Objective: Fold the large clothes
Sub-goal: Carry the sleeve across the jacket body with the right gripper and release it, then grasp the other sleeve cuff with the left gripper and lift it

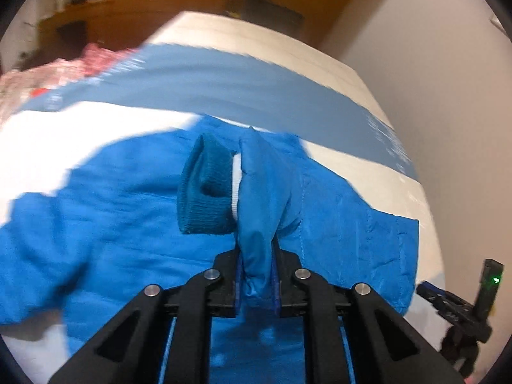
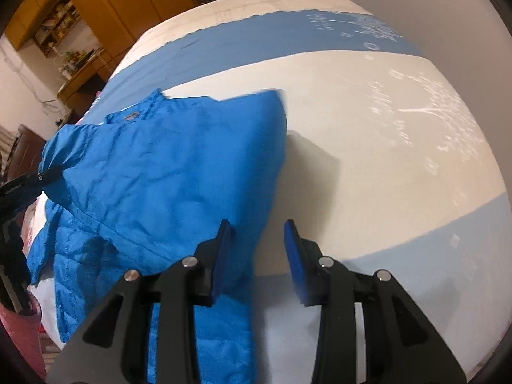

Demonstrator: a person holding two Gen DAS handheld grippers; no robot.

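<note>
Between the pads of the left hand-held gripper (image 1: 257, 275): pinched sleeve of bright blue quilted nylon jacket (image 1: 128, 224), body spread ahead on bed (image 2: 368, 160). Right hand-held gripper (image 2: 257, 256): parted, empty, at jacket's right edge.

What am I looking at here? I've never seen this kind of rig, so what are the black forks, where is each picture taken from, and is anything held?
No robot here: a person holds a two-finger gripper in each hand, with a fisheye camera on each looking along its fingers. The black forks are those tools.

In the left wrist picture, the left gripper has its jaws shut on a sleeve of the blue jacket, near its knitted cuff.

In the right wrist picture, the right gripper has its jaws apart and empty above the jacket's edge.

The jacket lies on a bed with a white cover with blue bands. Wooden cabinets stand behind.
</note>
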